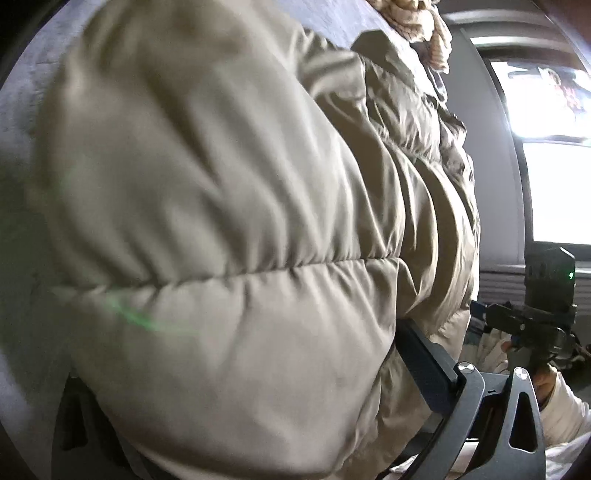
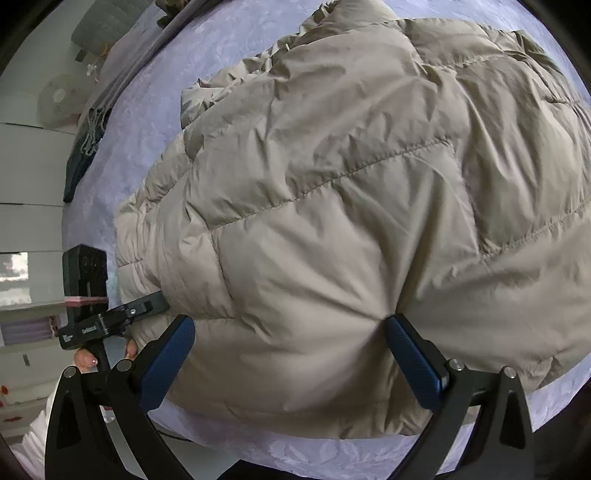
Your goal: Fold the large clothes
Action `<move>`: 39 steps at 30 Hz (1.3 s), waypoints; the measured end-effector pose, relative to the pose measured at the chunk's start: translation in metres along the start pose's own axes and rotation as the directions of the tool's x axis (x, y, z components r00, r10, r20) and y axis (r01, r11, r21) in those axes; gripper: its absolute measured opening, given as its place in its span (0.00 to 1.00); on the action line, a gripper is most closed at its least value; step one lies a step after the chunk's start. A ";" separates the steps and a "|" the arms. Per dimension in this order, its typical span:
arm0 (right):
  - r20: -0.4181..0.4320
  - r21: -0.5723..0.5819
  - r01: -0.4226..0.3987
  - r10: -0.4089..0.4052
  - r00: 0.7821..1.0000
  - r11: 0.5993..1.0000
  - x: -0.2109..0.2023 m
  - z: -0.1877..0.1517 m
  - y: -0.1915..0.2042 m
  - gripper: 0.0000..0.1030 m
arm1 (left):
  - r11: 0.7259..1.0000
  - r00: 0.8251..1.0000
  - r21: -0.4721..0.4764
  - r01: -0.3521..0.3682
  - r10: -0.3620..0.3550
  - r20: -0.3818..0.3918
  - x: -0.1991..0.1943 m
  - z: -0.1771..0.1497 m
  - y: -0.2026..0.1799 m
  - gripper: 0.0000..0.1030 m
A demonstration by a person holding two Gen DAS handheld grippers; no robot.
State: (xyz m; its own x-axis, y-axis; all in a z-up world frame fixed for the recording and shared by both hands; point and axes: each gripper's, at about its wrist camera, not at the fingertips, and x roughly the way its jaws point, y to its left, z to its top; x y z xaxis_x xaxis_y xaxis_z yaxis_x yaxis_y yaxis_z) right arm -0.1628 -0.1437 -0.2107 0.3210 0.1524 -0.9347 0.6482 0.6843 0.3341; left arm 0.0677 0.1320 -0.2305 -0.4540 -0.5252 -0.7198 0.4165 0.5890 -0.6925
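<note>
A large beige quilted puffer jacket (image 2: 332,206) lies on a pale lavender bedspread (image 2: 147,122) and fills most of the right wrist view. My right gripper (image 2: 290,345) is open, its blue-padded fingers (image 2: 168,360) set on either side of a thick bulge of the jacket's near edge. The jacket also fills the left wrist view (image 1: 221,221), pressed close to the lens. My left gripper shows only its right finger (image 1: 430,356); the jacket hides the other one. From the right wrist view my left gripper (image 2: 147,306) reaches into the jacket's left edge.
A dark garment (image 2: 79,162) lies at the bedspread's left edge. White drawers (image 2: 29,192) stand left of the bed. A knitted cream item (image 1: 417,22) lies at the top of the left wrist view. A bright window (image 1: 554,166) is on the right.
</note>
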 end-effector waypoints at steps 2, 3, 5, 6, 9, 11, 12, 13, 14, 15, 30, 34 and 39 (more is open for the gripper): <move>0.001 0.000 0.003 -0.003 1.000 1.000 0.001 0.002 0.001 1.00 | 1.000 1.000 0.005 0.016 -0.016 -0.007 0.002 0.000 -0.001 0.91; 0.002 0.002 0.003 -0.003 1.000 1.000 0.002 0.002 0.001 1.00 | 1.000 1.000 0.009 0.025 -0.025 -0.011 0.002 0.001 -0.002 0.69; 0.004 0.005 0.003 -0.003 1.000 1.000 0.002 0.002 0.003 1.00 | 0.996 0.996 -0.004 0.089 -0.089 -0.021 -0.004 0.000 -0.003 0.44; 0.003 0.005 0.000 0.000 1.000 1.000 0.002 0.003 0.003 1.00 | 0.995 0.995 -0.002 0.102 -0.102 -0.009 -0.008 -0.002 -0.006 0.36; -0.007 0.007 -0.017 0.017 1.000 1.000 -0.003 0.003 0.003 1.00 | 0.995 0.995 0.036 0.098 -0.099 0.024 -0.022 -0.008 -0.024 0.28; -0.003 -0.001 -0.034 0.034 0.999 0.999 -0.013 0.006 -0.001 1.00 | 0.993 0.993 0.047 0.105 -0.107 0.039 -0.031 -0.011 -0.037 0.28; 0.024 -0.011 -0.032 0.032 0.999 0.999 -0.022 0.007 -0.003 1.00 | 0.993 0.993 0.046 0.106 -0.108 0.047 -0.035 -0.012 -0.044 0.28; 0.059 -0.019 -0.025 0.026 0.998 1.000 -0.030 0.009 -0.005 1.00 | 0.993 0.992 0.045 0.108 -0.110 0.053 -0.041 -0.013 -0.049 0.28; 0.087 -0.021 -0.018 0.020 0.996 1.000 -0.035 0.011 -0.008 0.98 | 0.993 0.992 0.045 0.108 -0.111 0.061 -0.046 -0.015 -0.056 0.28; 0.122 -0.019 -0.013 0.015 0.992 1.000 -0.041 0.013 -0.011 0.93 | 0.993 0.992 0.047 0.107 -0.110 0.069 -0.051 -0.016 -0.063 0.28; 0.073 -0.013 -0.168 0.169 0.983 0.986 0.027 0.083 -0.066 0.05 | 0.994 0.982 0.021 -0.104 0.099 0.164 -0.040 -0.023 -0.252 0.28; 0.033 -0.016 -0.210 0.211 0.977 0.978 0.037 0.090 -0.075 0.02 | 0.985 0.977 0.022 -0.170 0.165 0.135 0.008 -0.005 -0.304 0.29; 0.020 0.029 -0.301 0.300 0.954 0.953 0.016 0.089 -0.102 0.02 | 0.980 0.976 0.039 -0.196 0.191 0.102 0.036 0.012 -0.339 0.35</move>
State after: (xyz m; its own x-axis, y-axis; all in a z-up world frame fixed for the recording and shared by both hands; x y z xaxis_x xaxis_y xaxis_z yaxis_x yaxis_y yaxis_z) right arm -0.1626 -0.2745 -0.2493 0.5143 0.3366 -0.7888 0.5414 0.5859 0.6030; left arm -0.0804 -0.0938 -0.0222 -0.2834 -0.4625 -0.8401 0.5282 0.6559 -0.5392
